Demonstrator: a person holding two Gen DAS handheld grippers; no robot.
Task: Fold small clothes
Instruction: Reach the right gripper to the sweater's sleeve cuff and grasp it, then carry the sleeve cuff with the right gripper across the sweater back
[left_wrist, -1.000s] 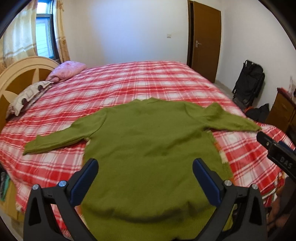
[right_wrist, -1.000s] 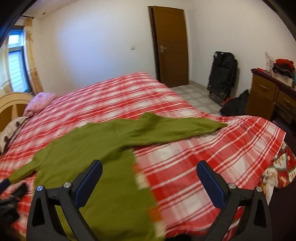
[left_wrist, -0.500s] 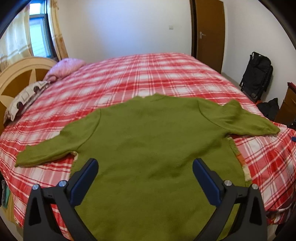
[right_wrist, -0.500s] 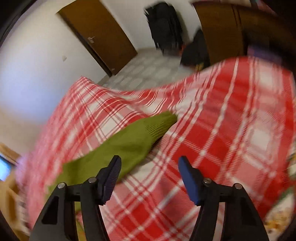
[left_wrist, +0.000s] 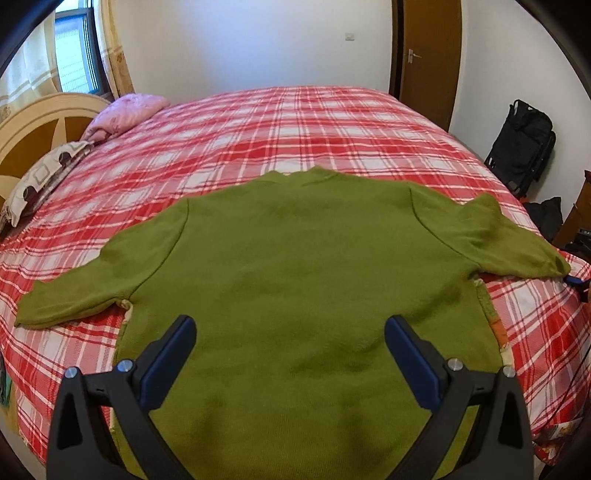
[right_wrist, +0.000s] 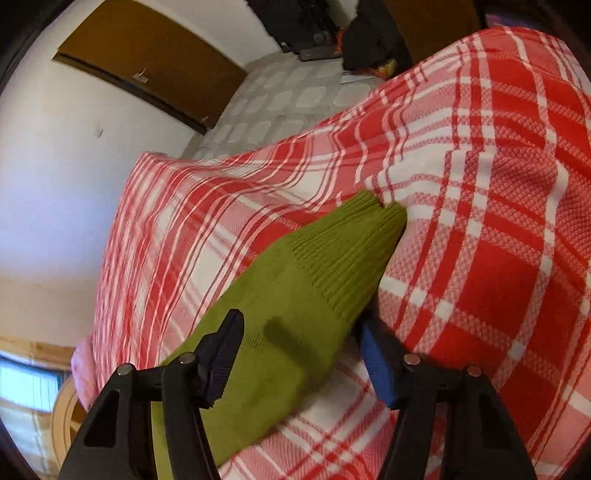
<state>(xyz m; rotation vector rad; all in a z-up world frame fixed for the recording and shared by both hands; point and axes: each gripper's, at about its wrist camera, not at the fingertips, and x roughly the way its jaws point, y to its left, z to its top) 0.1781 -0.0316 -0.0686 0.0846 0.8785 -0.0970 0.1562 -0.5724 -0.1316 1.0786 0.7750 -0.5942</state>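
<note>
The green sweater (left_wrist: 295, 288) lies flat on the plaid bed (left_wrist: 295, 125), with sleeves at 3 and 9 o'clock. The right gripper (right_wrist: 299, 354) has been narrowing astride the right sleeve (right_wrist: 317, 280), which is not yet pinched. The left gripper (left_wrist: 290, 354) hangs wide and empty. The next move likely calls for pinching the sleeve and folding it inward.

- One green sweater (left_wrist: 303, 266) (two sleeves out)
- One plaid bed (left_wrist: 295, 122)
- Two pillows (left_wrist: 125, 114)
- One door (left_wrist: 428, 55)
- Two grippers: left gripper (left_wrist: 290, 354), right gripper (right_wrist: 301, 350)

Black gripper (left_wrist: 288, 354) frames, blue fingers (left_wrist: 410, 358), silver screws.
</note>
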